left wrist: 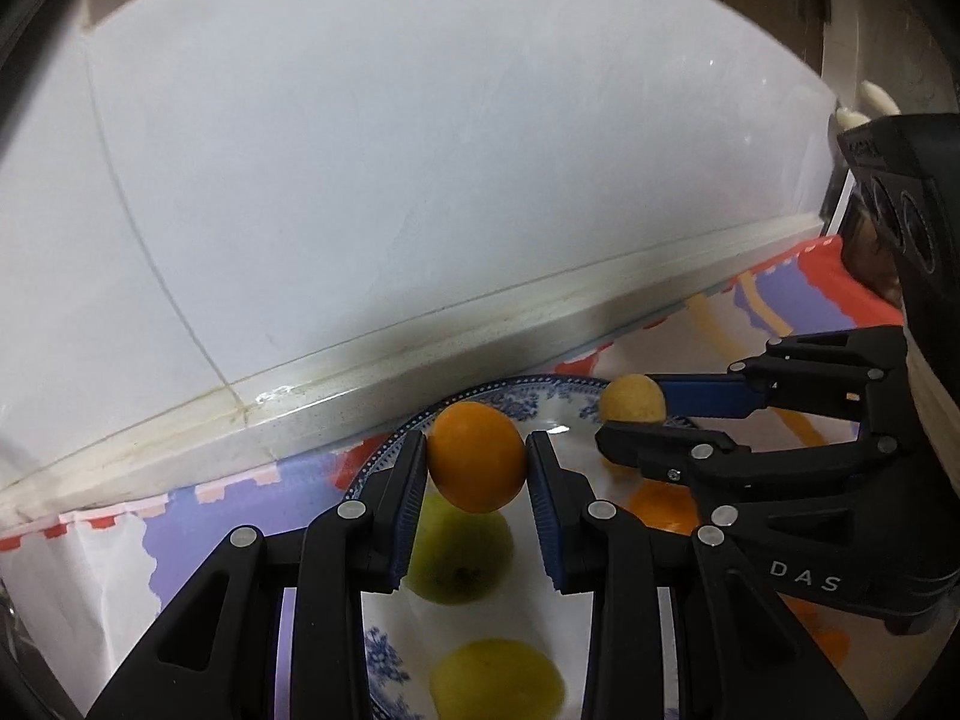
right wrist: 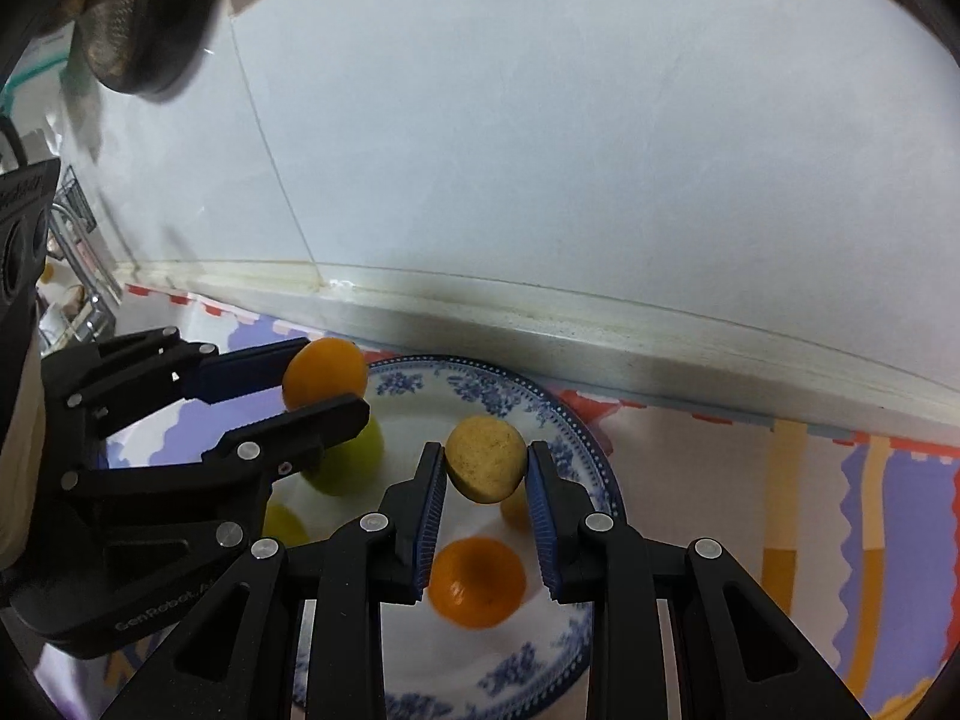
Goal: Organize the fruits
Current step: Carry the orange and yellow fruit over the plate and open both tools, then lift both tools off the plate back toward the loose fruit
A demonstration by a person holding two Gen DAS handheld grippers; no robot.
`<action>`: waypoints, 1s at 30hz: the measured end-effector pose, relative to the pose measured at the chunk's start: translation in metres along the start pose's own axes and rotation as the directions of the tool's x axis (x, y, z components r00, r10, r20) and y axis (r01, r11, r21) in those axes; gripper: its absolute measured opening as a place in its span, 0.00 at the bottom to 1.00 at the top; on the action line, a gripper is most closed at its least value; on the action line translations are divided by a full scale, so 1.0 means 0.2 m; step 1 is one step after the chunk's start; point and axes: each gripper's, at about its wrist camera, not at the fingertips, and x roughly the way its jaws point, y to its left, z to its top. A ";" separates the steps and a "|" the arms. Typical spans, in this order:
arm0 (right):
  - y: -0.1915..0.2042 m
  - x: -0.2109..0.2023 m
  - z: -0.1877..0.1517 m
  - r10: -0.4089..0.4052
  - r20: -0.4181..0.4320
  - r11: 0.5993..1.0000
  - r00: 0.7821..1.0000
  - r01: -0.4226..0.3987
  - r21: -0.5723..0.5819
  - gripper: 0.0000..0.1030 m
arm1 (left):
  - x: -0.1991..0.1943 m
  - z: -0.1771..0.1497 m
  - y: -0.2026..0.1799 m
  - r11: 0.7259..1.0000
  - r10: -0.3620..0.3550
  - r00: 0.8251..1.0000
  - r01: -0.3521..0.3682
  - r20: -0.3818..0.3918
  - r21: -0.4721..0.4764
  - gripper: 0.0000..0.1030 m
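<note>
The blue-and-white plate (right wrist: pixel 543 405) sits on the tabletop, on a patterned cloth (right wrist: pixel 840 510) of purple, orange and white, close to the foot of the white tiled wall (right wrist: pixel 600 150).

Above the plate's far left rim, the left hand-held gripper (left wrist: pixel 478 461) pinches an orange fruit (left wrist: pixel 477 456) between its blue pads, clear of the plate's surface. Below that fruit, inside the plate, lie two yellow-green fruits: one (left wrist: pixel 459 555) just under the held orange, another (left wrist: pixel 495 681) toward the plate's near edge.

Over the middle of the plate, the right hand-held gripper (right wrist: pixel 486 468) is clamped on a small pale yellow fruit (right wrist: pixel 485 467) with a speckled skin, also lifted off the plate. Directly beneath it, on the plate, rests another orange fruit (right wrist: pixel 477 582), and a bit of a further yellow fruit (right wrist: pixel 513 510) peeks out beside the right pad.

The two grippers hang side by side over the plate, each with its own fruit, not touching one another. Left of the plate, past the left gripper, some metal fittings (right wrist: pixel 90 306) show at the edge, too blurred to make out.
</note>
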 end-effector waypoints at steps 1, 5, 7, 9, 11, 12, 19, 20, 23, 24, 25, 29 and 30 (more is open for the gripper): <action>-0.01 0.02 0.00 0.000 -0.006 1.000 1.000 0.000 0.001 0.27 | 0.02 0.00 0.00 1.000 -0.002 1.000 0.002 -0.006 0.006 0.32; -0.02 0.07 0.00 0.004 -0.019 1.000 1.000 -0.004 0.007 0.27 | 0.07 0.01 0.00 1.000 -0.012 1.000 0.012 -0.026 0.011 0.32; -0.02 0.09 0.00 0.004 -0.024 1.000 1.000 -0.003 0.005 0.27 | 0.09 0.00 0.01 1.000 -0.019 0.999 0.019 -0.033 0.009 0.32; -0.02 0.10 0.00 0.002 -0.025 1.000 1.000 -0.002 0.004 0.27 | 0.09 0.01 0.01 1.000 -0.026 0.999 0.027 -0.034 0.008 0.32; -0.02 0.10 0.00 0.001 -0.024 1.000 1.000 -0.001 0.005 0.27 | 0.08 0.01 0.01 1.000 -0.025 0.999 0.025 -0.028 0.011 0.33; -0.02 0.10 0.00 0.001 -0.026 1.000 1.000 -0.001 0.006 0.27 | 0.07 0.01 0.01 1.000 -0.021 0.999 0.022 -0.026 0.011 0.33; 0.00 0.05 -0.01 -0.002 -0.007 1.000 1.000 0.002 -0.003 0.29 | 0.01 -0.02 0.00 1.000 -0.005 1.000 0.005 -0.005 0.002 0.36; 0.01 0.04 -0.02 -0.005 -0.001 1.000 1.000 0.005 -0.007 0.29 | -0.01 -0.02 0.00 1.000 -0.004 1.000 0.004 0.002 -0.002 0.36; 0.03 -0.01 -0.03 -0.013 0.018 1.000 1.000 0.013 -0.013 0.29 | -0.08 -0.03 -0.01 1.000 0.016 1.000 -0.016 0.018 -0.016 0.37; 0.04 -0.04 -0.03 -0.011 0.024 1.000 1.000 0.011 -0.012 0.29 | -0.10 -0.03 -0.01 1.000 0.020 1.000 -0.019 0.024 -0.023 0.37; 0.04 -0.05 -0.04 -0.009 0.027 1.000 1.000 0.010 -0.012 0.29 | -0.13 -0.04 -0.01 0.999 0.024 0.999 -0.024 0.030 -0.029 0.37; 0.07 -0.15 -0.04 -0.019 0.060 1.000 0.998 0.019 -0.010 0.29 | -0.24 -0.04 -0.03 0.998 0.053 0.997 -0.051 0.061 -0.030 0.39; 0.07 -0.17 -0.04 -0.017 0.067 1.000 0.998 0.017 -0.008 0.29 | -0.27 -0.04 -0.04 0.998 0.059 0.996 -0.057 0.069 -0.031 0.40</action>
